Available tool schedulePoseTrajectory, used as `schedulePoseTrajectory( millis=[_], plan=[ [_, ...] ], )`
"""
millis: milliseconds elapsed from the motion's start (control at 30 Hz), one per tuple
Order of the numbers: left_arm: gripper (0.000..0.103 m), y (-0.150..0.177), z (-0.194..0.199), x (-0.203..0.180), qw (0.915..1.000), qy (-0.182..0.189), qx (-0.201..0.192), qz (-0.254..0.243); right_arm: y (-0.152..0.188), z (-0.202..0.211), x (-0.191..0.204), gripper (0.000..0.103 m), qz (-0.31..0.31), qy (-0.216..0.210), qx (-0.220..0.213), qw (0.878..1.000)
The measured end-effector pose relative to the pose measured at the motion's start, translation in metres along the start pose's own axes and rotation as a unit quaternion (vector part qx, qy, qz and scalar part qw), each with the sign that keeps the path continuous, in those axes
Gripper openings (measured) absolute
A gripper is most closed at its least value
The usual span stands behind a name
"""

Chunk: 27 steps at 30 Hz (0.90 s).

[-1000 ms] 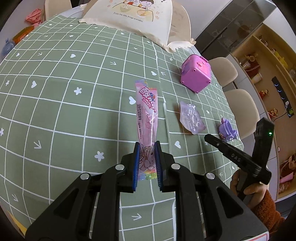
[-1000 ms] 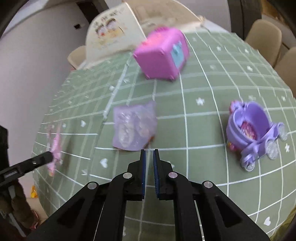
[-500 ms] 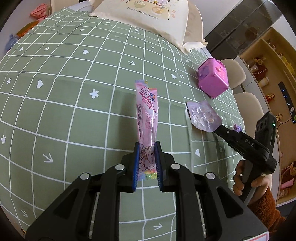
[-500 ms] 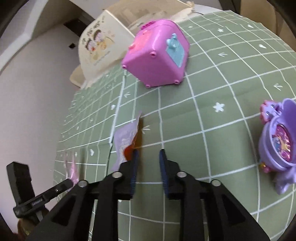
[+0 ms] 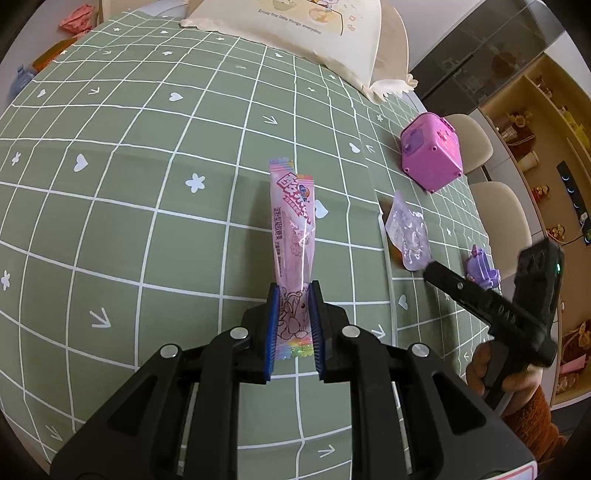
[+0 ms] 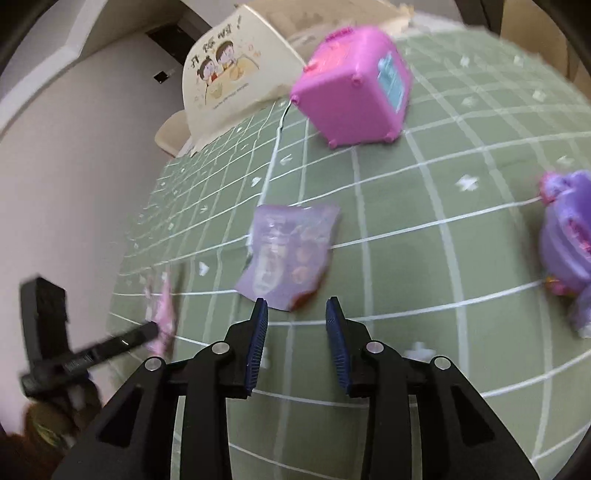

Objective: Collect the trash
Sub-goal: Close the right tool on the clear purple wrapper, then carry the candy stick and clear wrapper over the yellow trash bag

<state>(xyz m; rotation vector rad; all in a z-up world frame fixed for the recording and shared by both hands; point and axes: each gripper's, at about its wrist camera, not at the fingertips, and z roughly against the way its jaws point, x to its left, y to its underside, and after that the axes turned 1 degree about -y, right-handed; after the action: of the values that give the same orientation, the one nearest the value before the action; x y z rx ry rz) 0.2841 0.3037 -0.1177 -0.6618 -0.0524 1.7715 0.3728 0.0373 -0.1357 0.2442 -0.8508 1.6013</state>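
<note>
My left gripper [image 5: 293, 291] is shut on the near end of a long pink candy wrapper [image 5: 293, 225], which sticks out forward above the green checked tablecloth [image 5: 129, 221]. A crumpled pale purple wrapper [image 6: 288, 254] lies flat on the cloth just ahead of my right gripper [image 6: 296, 308]. The right jaws are opening, with nothing between them. In the left wrist view the right gripper [image 5: 430, 266] reaches the near edge of that purple wrapper [image 5: 408, 232]. The right wrist view shows the left gripper [image 6: 153, 326] with the pink wrapper [image 6: 162, 314] at lower left.
A pink toy box [image 5: 432, 155] stands beyond the purple wrapper. A purple toy carriage [image 6: 565, 243] sits to the right. A cream printed bag [image 5: 295, 29] lies at the table's far side. Beige chairs [image 5: 498, 214] line the right edge. Small items [image 5: 74, 22] lie far left.
The right gripper's jaws have spread apart and it has swung to face the purple wrapper. The left gripper keeps hold of the pink wrapper and has shifted slightly over the cloth.
</note>
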Motion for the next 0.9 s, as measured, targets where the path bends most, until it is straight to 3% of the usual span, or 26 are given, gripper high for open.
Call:
schedulePoseTrajectory(
  millis=[200, 233, 267, 367, 567, 900],
  plan=[
    [0.014, -0.003, 0.001, 0.004, 1.0000, -0.002, -0.001, 0.001, -0.017, -0.018, 0.017, 0.031, 0.003, 0.023, -0.004, 1.000],
    [0.014, -0.003, 0.001, 0.005, 1.0000, -0.003, -0.001, 0.001, -0.019, -0.020, 0.021, 0.027, 0.013, 0.033, -0.002, 0.999],
    [0.014, -0.004, 0.002, 0.005, 1.0000, -0.003, -0.001, 0.002, -0.021, -0.026, 0.028, 0.011, 0.035, 0.052, 0.008, 0.998],
    [0.014, -0.009, 0.007, 0.000, 0.9999, -0.003, -0.009, -0.007, -0.022, -0.023, 0.044, 0.008, 0.076, 0.074, -0.001, 0.994],
    [0.014, -0.013, 0.022, -0.032, 0.9989, 0.008, -0.032, -0.034, -0.019, 0.028, 0.056, 0.005, 0.119, 0.093, -0.043, 0.988],
    [0.014, 0.022, 0.040, -0.146, 0.9902, 0.052, -0.048, -0.121, 0.020, 0.158, 0.034, 0.005, 0.126, 0.146, -0.121, 0.974]
  ],
)
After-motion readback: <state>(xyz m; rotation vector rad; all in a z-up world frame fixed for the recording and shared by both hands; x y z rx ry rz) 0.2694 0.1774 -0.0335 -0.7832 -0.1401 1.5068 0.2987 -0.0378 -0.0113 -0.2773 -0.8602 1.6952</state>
